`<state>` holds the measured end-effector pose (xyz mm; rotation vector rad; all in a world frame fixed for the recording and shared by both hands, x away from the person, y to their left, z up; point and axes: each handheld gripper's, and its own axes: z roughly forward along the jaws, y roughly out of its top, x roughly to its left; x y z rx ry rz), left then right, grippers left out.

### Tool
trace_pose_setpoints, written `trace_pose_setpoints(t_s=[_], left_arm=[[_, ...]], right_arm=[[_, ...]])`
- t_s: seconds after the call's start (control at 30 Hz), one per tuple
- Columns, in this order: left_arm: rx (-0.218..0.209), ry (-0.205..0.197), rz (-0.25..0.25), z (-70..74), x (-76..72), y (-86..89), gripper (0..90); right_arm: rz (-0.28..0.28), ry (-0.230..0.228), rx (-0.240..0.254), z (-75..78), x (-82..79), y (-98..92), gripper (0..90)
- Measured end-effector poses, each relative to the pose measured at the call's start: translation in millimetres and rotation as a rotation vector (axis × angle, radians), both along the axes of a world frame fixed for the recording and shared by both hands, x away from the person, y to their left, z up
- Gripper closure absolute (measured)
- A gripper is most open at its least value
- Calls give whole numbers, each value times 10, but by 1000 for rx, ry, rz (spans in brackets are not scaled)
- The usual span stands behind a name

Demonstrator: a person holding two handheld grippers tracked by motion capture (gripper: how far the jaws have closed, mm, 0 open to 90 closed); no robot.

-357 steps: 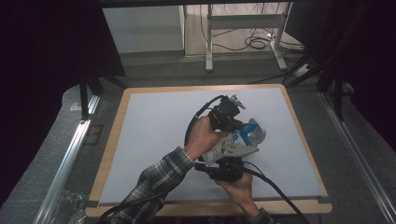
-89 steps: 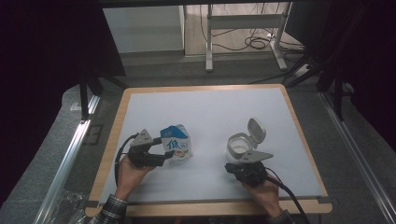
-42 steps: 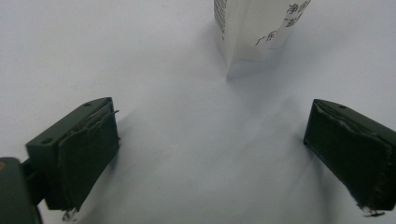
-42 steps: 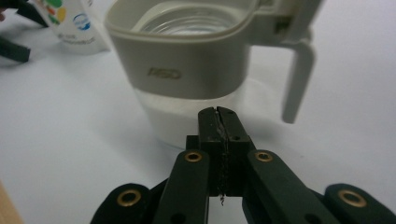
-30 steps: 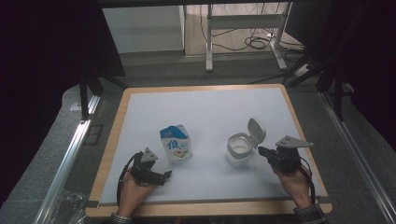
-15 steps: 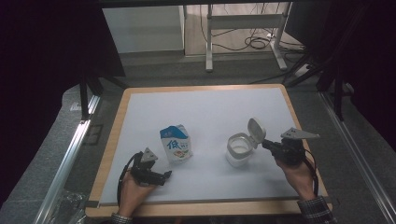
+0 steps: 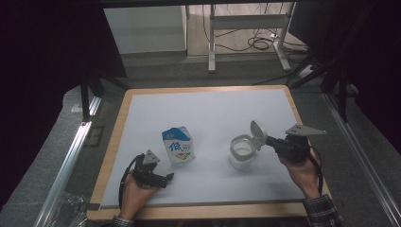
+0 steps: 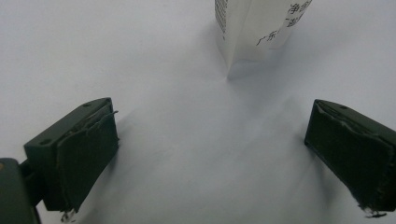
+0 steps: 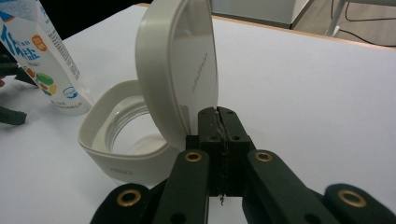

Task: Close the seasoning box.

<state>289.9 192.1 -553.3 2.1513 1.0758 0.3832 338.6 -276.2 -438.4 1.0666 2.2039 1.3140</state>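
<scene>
- Right gripper (image 7: 270,141): jaws pressed fully together, nothing between them; tips sit just behind the raised lid (image 9: 180,70) of the white container (image 7: 242,152), at its hinge side, seemingly touching it.
- White container: right of centre on the tabletop (image 7: 213,109), lid standing nearly upright; in the right gripper view a clear inner cup shows inside.
- Left gripper (image 7: 166,178): jaws spread wide, holding nothing, resting low near the front edge of the tabletop, pointing toward the pouch.
- Blue-and-white pouch (image 7: 178,145): upright, left of the container, well apart from it; just beyond the left gripper, not touching. Its lower corner shows in the left gripper view (image 8: 254,32).
- Bare white surface between pouch and container.
- Surroundings: wooden border round the white sheet; desk legs and cables (image 7: 262,42) on the floor behind.
</scene>
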Motion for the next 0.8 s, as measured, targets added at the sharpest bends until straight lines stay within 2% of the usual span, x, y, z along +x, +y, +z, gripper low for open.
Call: trace_pose_setpoints(t_s=[0.23,0.57,0.8], left_arm=[[0,0,0,0,0,0,23],[6,1,-5,2,1,5,24],[1,-1,0,0,0,2,25]], right_arm=[[23,2,7,12,-10,58,890],[41,1,-9,-7,-82,81,889],[51,14,-12,-106,-194,73,884]])
